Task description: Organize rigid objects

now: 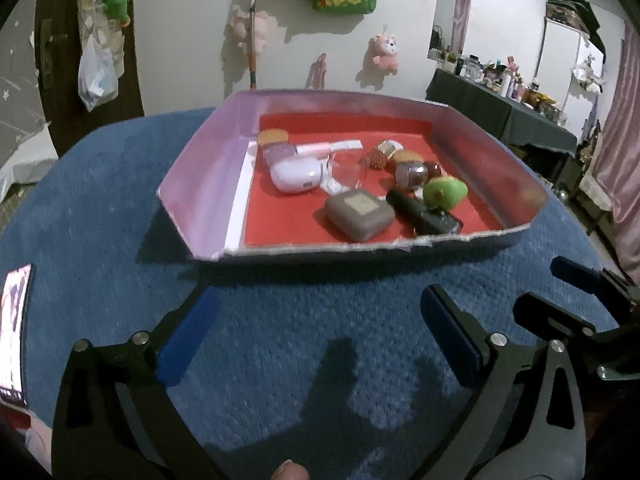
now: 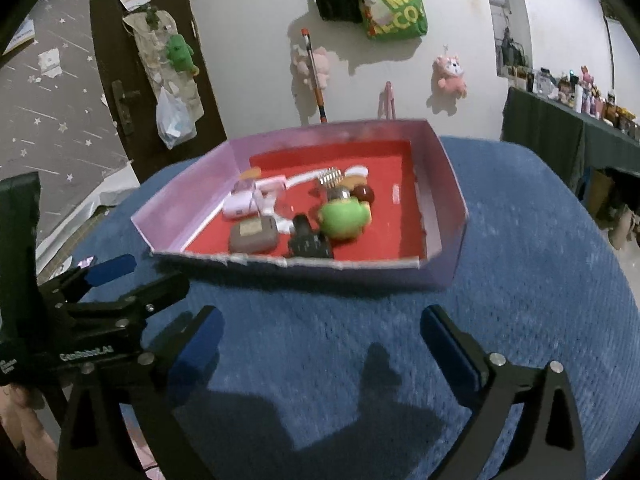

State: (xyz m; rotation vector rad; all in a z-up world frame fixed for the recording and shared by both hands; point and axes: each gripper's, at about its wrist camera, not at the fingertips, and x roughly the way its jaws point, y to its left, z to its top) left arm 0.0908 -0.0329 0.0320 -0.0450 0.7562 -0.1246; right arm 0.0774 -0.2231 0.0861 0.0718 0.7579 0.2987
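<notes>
The left gripper [image 1: 316, 312] gapes wide over the blue cloth [image 1: 280, 340], empty. At twelve o'clock sits the tray [image 1: 200, 184]; its black tube [image 1: 424, 212] (long axis ten to four) lies inside. The right gripper [image 2: 320, 328] is likewise wide, empty.

A green bag [image 2: 396, 10] hangs on the wall at twelve o'clock, with yellow letters partly readable as "ME" above "ECO". At nine o'clock in the right wrist view, small white lettering on the left gripper's [image 2: 154, 298] black body is too blurred to read.
</notes>
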